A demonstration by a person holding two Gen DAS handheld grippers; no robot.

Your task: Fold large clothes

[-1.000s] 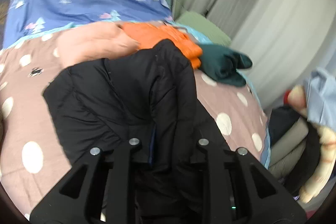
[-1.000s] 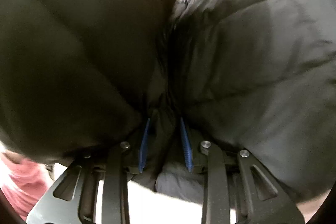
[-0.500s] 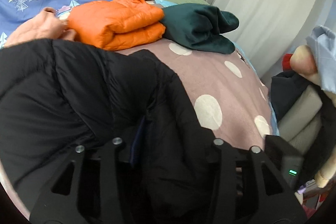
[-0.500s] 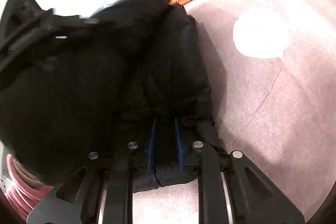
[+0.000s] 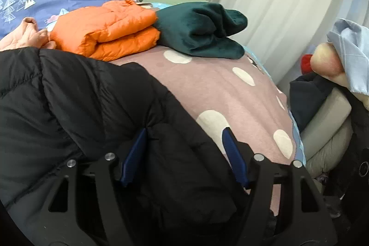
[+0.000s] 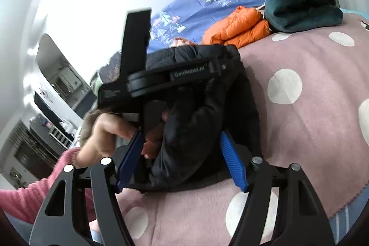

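- The black quilted puffer jacket (image 5: 87, 112) lies bunched on the mauve bedspread with white polka dots (image 5: 221, 89), near its front edge.
- Left gripper (image 5: 184, 144): blue-padded jaws spread wide, jacket fabric bulging between them, nothing clamped.
- Right gripper (image 6: 182, 153): jaws apart too, straddling the jacket's folded end (image 6: 198, 121).
- In the right wrist view, the person's hand (image 6: 108, 133) holds the other black gripper against the jacket.
- At the back, a folded orange puffer jacket (image 5: 103, 29) touches a dark green fleece bundle (image 5: 200, 29).
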